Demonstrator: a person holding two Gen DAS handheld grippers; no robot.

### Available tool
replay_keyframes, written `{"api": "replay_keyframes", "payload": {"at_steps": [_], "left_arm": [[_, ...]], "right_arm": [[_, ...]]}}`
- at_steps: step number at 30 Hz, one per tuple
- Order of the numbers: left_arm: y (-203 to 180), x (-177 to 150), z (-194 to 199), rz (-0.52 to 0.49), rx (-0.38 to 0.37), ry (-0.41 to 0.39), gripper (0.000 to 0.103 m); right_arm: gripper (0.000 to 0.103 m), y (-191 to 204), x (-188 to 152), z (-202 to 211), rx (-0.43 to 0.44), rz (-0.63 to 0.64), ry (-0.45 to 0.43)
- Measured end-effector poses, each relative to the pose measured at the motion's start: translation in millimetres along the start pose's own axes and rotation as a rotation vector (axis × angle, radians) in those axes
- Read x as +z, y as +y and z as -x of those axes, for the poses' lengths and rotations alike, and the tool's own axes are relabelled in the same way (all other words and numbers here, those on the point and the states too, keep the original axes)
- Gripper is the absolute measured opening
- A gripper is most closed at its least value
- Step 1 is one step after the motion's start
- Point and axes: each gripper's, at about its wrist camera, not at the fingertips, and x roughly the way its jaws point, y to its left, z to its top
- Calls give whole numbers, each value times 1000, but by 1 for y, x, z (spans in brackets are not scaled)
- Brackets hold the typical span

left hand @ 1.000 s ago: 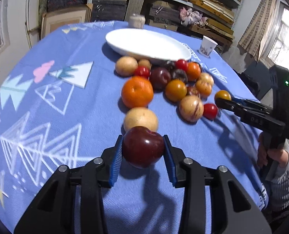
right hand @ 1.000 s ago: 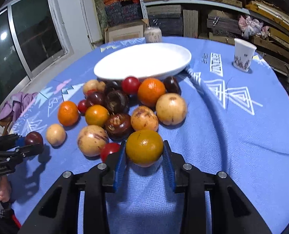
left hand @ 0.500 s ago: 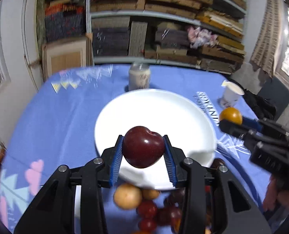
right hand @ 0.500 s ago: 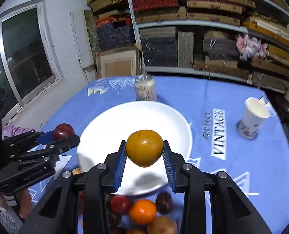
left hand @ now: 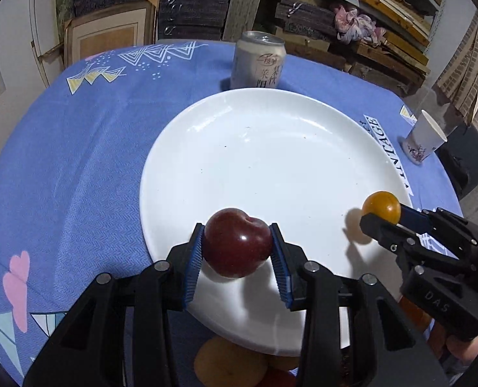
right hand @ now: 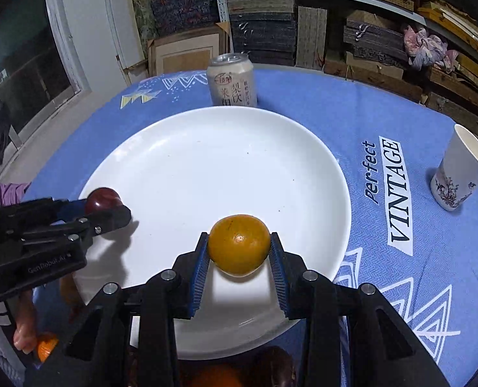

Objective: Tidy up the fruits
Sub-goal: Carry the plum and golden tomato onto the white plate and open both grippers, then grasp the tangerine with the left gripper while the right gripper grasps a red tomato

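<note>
A big white plate [left hand: 271, 148] [right hand: 206, 161] lies on the blue tablecloth with nothing on it. My left gripper [left hand: 237, 248] is shut on a dark red plum [left hand: 237, 246] just above the plate's near left rim. My right gripper [right hand: 239, 243] is shut on a yellow-orange fruit [right hand: 239, 243] above the plate's near right part. Each gripper shows in the other's view: the right one with its orange fruit [left hand: 381, 206], the left one with the plum [right hand: 102, 200]. Other fruits [left hand: 229, 362] [right hand: 271, 369] peek out below the plate's near rim, mostly hidden by the grippers.
A drink can [left hand: 258, 61] [right hand: 232, 79] stands just behind the plate. A paper cup [left hand: 422, 138] [right hand: 461, 169] stands at the right on the cloth. Shelves stacked with goods fill the background. A hand [right hand: 24, 332] holds the left gripper's handle.
Both grippers carried their fruits from the fruit pile forward and now hover low over the plate. The pile has dropped to the bottom edge of both views.
</note>
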Motion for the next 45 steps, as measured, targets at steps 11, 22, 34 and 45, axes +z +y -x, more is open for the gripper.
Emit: {"api": "replay_keyframes", "payload": {"at_steps": [11, 22, 34, 45], "left_arm": [[-4, -4, 28, -9, -5, -68, 67], [19, -85, 128, 74, 13, -215, 74], [-1, -180, 141, -26, 121, -223, 77], [-12, -167, 107, -90, 88, -129, 78]], "right_arm": [[39, 1, 4, 23, -6, -3, -36], [64, 1, -63, 151, 41, -75, -253], [74, 22, -157, 160, 25, -42, -251], [85, 13, -159, 155, 5, -89, -219]]}}
